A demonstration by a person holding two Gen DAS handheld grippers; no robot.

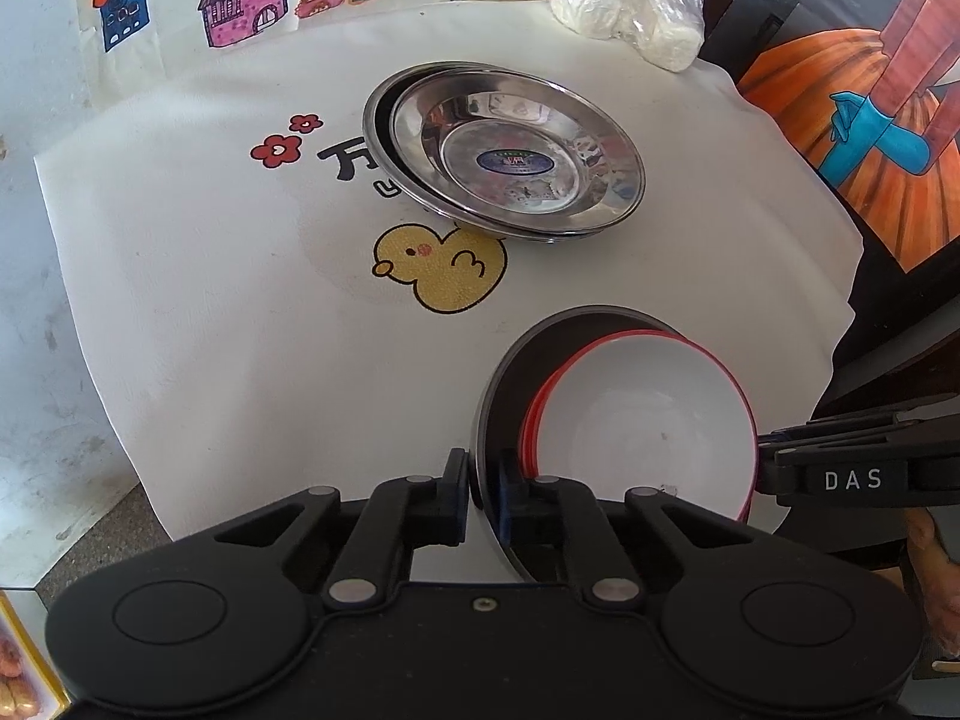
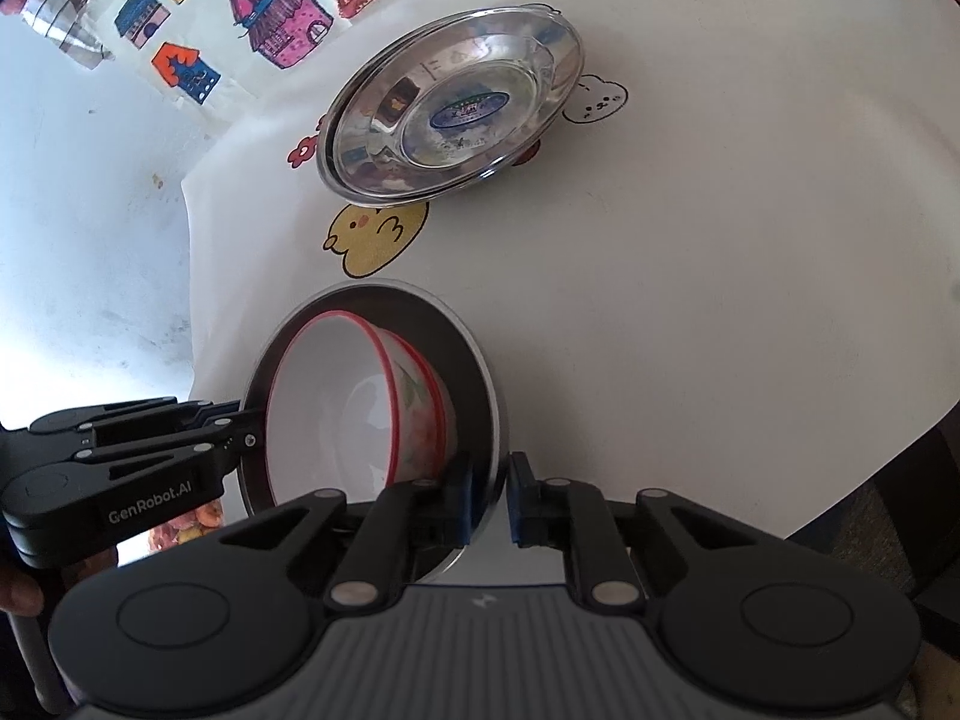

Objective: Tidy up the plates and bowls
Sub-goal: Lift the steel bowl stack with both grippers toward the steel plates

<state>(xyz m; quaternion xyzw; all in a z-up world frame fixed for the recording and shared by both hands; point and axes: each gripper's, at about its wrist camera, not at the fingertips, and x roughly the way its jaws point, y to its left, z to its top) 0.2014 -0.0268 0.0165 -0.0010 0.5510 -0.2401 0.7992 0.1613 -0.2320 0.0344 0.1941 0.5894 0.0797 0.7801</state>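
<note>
In the left wrist view your left gripper (image 1: 483,495) angles steeply down with its jaws pinched on the near rim of the metal bowl (image 1: 501,372), which holds nested red-rimmed white bowls (image 1: 648,414) whose count you cannot tell, while two stacked steel plates (image 1: 510,150) lie beyond on the white mat (image 1: 210,300). In the right wrist view your right gripper (image 2: 492,495) clamps the opposite rim, and only here the inner bowl's flowered outside shows.

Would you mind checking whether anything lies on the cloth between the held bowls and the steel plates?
Nothing visible does: only bare printed cloth lies between the dark bowl, gripped on both rims, and the steel plates.
</note>
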